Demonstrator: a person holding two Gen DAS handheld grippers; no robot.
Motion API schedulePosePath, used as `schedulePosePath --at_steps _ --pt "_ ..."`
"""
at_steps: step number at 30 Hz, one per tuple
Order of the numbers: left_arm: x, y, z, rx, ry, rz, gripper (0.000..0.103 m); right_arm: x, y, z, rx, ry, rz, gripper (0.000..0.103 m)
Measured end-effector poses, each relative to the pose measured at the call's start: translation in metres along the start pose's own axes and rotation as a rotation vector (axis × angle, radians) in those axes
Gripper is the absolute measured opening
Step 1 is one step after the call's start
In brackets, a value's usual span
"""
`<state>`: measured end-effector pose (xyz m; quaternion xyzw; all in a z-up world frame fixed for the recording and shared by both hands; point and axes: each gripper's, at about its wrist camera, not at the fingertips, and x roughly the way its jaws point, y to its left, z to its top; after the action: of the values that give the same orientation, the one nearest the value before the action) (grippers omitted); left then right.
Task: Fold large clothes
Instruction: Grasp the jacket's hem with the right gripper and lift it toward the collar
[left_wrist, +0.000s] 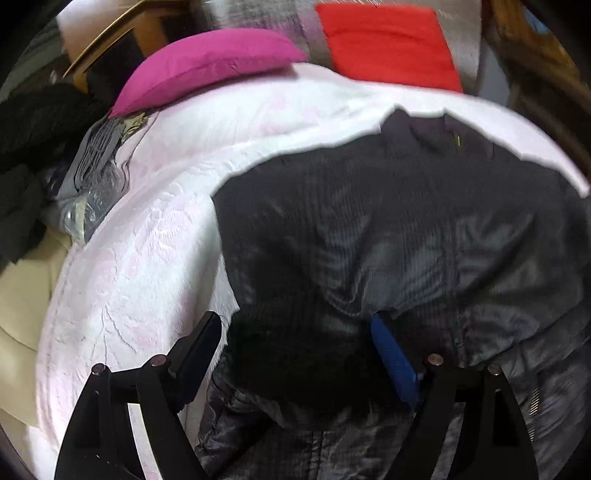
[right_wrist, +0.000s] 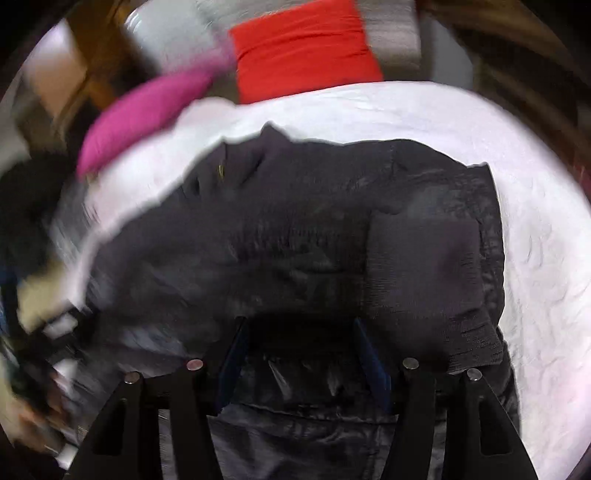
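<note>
A large dark grey padded jacket (left_wrist: 388, 229) lies spread on a pale pink quilted bedcover (left_wrist: 147, 258). It also shows in the right wrist view (right_wrist: 295, 229), with a knit cuff (right_wrist: 428, 280) on the right. My left gripper (left_wrist: 295, 339) is open, its jaws wide apart over the jacket's near left edge, with dark fabric between them. My right gripper (right_wrist: 299, 339) is open over the jacket's near hem, with fabric lying between its blue pads (right_wrist: 369, 354). Neither gripper is closed on the cloth.
A magenta pillow (left_wrist: 207, 62) and a red cushion (left_wrist: 388, 44) lie at the far end of the bed. Dark clothes (left_wrist: 33, 147) and a grey printed garment (left_wrist: 96, 162) are piled at the left. Wooden furniture (left_wrist: 110, 33) stands behind. The bedcover (right_wrist: 535, 240) extends to the right.
</note>
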<state>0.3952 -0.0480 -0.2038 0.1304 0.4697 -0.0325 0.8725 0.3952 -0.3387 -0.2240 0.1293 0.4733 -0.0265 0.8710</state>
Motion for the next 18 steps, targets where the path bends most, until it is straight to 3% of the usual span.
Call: schedulePosePath --at_steps 2,6,9,13,18 --pt "-0.007 -0.002 -0.004 0.012 -0.017 0.015 0.084 -0.007 0.01 -0.001 -0.052 -0.001 -0.046 0.062" --pt "-0.016 -0.002 -0.01 0.025 -0.034 0.007 0.084 -0.037 0.004 -0.002 0.027 -0.064 0.016 0.062" --pt "-0.017 -0.003 -0.011 0.031 -0.041 0.006 0.084 -0.04 -0.004 -0.002 0.052 -0.09 -0.019 0.062" --pt "-0.015 -0.003 -0.01 0.047 -0.054 0.015 0.084 -0.012 -0.022 -0.003 0.096 0.023 -0.056 0.062" --pt "-0.015 -0.005 -0.01 0.057 -0.066 0.027 0.084 -0.021 -0.015 0.002 0.066 -0.008 -0.037 0.062"
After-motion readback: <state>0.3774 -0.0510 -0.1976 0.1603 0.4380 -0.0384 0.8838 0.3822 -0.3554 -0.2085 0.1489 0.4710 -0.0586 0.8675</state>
